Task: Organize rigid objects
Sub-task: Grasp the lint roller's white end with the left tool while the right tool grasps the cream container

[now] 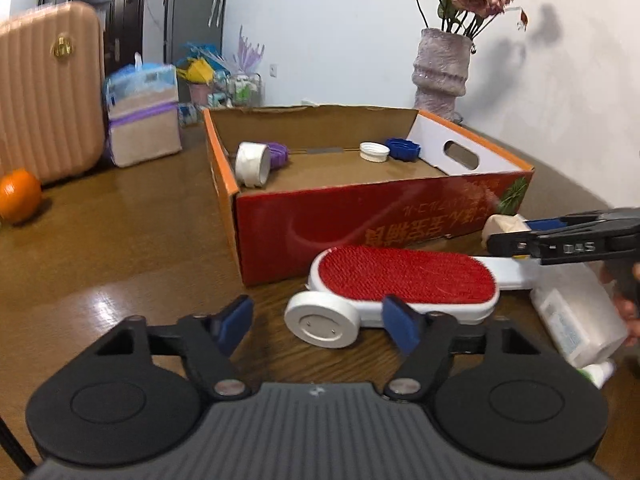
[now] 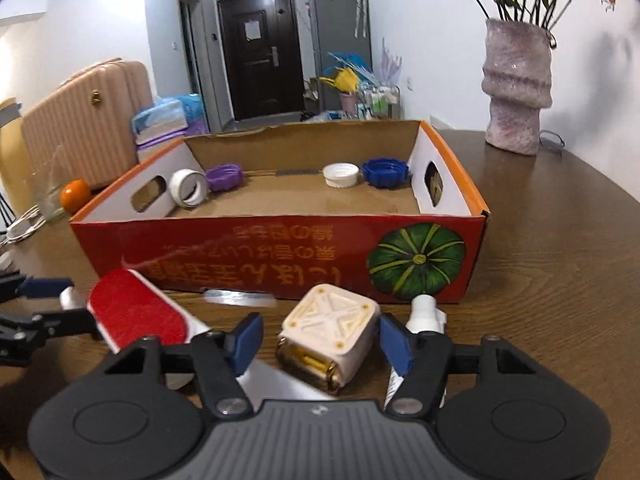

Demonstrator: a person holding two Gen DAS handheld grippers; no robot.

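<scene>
The left gripper [image 1: 318,322] is held spread, with the disc [image 1: 322,319] between its pads but untouched. The right gripper [image 2: 320,338] is spread around the cube [image 2: 330,334], gaps kept on both sides. The box [image 2: 276,248] wall is met just ahead; bare table [image 1: 120,248] is left free to the left gripper's left.

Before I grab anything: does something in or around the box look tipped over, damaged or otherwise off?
Inside the cardboard box, the white tape roll lies tipped on its side against the purple cap, while the white cap and blue cap sit flat. The box's back rim looks torn and ragged. Nothing looks spilled.
</scene>
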